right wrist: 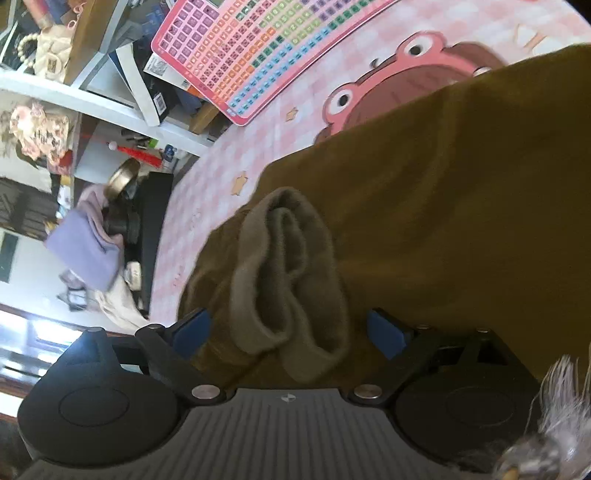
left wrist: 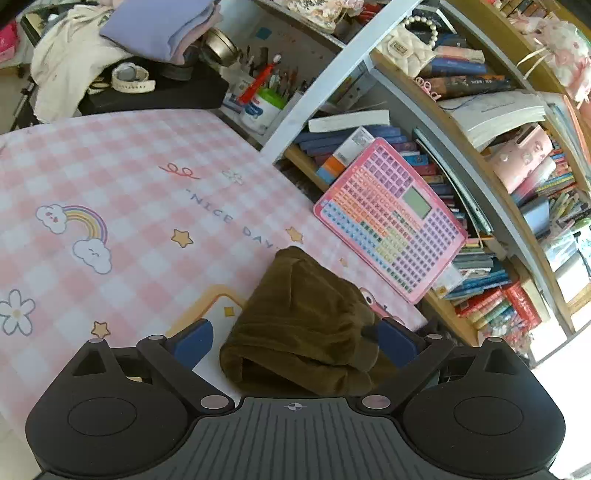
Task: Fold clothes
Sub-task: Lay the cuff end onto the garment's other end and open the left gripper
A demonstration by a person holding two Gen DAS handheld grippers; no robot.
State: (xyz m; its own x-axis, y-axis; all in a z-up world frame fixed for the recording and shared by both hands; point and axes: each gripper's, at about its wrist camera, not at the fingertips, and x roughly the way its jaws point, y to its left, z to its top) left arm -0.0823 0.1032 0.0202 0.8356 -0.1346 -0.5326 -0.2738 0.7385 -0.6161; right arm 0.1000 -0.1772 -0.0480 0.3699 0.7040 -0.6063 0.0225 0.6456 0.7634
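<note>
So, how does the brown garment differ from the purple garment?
The brown garment lies loosely bunched on the pink checked cover, near the left gripper. The purple garment is neatly folded and rests on a pile far behind the cover. The brown one looks fuzzy, the purple one smooth. Both are plain, without a pattern.

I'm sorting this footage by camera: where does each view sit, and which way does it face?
Left wrist: on the left gripper, angled down across the pink checked sheet toward bookshelves; its open fingers flank the brown garment.
Right wrist: on the right gripper, rolled, close over the garment's cuff; fingers open.
Shared: garment, sheet, pink button board.
</note>
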